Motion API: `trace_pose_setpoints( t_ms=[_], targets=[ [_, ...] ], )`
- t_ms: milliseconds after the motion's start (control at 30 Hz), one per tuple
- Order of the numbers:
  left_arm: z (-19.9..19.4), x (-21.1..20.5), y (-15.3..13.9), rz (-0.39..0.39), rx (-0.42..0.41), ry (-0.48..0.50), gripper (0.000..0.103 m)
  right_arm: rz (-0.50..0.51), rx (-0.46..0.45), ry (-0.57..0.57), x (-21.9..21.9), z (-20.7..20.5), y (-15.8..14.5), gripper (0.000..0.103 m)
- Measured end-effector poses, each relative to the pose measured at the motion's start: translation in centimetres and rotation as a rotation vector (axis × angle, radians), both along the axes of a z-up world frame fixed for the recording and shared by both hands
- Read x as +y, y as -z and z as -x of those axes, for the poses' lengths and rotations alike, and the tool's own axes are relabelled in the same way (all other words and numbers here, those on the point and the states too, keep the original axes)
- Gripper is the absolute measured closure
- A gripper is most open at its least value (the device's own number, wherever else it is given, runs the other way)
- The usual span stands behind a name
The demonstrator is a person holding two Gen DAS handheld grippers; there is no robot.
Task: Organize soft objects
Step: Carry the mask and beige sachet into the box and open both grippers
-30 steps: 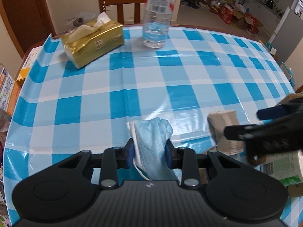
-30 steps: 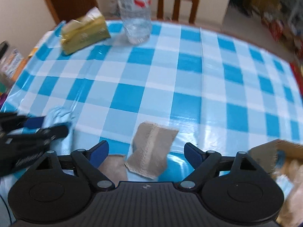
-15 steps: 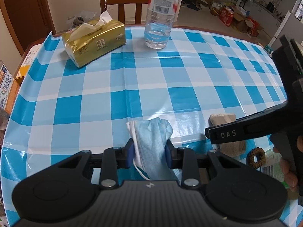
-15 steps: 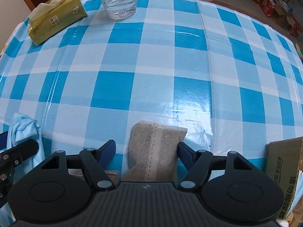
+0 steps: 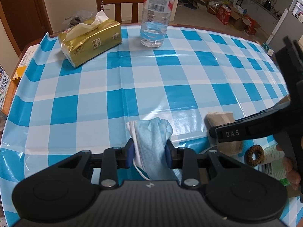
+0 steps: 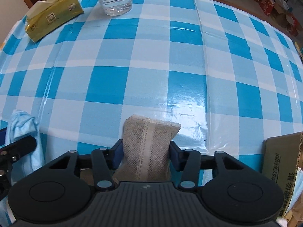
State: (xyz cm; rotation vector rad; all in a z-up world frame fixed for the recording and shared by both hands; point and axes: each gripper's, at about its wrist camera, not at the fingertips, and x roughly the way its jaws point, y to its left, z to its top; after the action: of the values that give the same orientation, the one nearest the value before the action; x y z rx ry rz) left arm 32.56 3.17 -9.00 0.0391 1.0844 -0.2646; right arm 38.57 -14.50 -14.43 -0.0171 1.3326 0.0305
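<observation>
Beige sachet's [image 6: 146, 147] base behind right gripper [image 6: 145, 152]

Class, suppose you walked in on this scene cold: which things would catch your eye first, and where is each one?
The bright blue-and-white checked tablecloth dominates both views. Near its front edge each claw grips something soft: the left claw is shut on a crumpled blue face mask, the right claw on a tan mesh pouch. At the far side sit a gold tissue pack and, to its right, a clear water bottle.
</observation>
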Motion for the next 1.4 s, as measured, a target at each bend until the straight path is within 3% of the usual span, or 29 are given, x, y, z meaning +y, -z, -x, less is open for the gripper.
trace_pose_setpoints(
  t_ms=[200,433,733,1067,1400],
  targets=[
    [0.5,-0.2,-0.4,-0.007,0.004,0.025,0.072,-0.036,-0.013,-0.023,-0.2,0.5,-0.5,0.063],
    [1.3,0.0,-1.7,-0.01,-0.005,0.054,0.072,-0.056,-0.027,-0.054,-0.4,1.6,-1.7,0.065],
    [3.3,0.1,-4.5,-0.023,-0.033,0.115,0.072,-0.129,-0.092,-0.114,-0.8,4.6,-6.5,0.065],
    [7.8,-0.7,-8.4,-0.025,-0.05,0.199,0.072,-0.211,-0.171,-0.221,-1.1,11.9,-12.5,0.065],
    [12.7,-5.4,-10.8,-0.004,-0.053,0.364,0.072,-0.223,-0.213,-0.176,-4.9,19.7,-15.2,0.065]
  ],
)
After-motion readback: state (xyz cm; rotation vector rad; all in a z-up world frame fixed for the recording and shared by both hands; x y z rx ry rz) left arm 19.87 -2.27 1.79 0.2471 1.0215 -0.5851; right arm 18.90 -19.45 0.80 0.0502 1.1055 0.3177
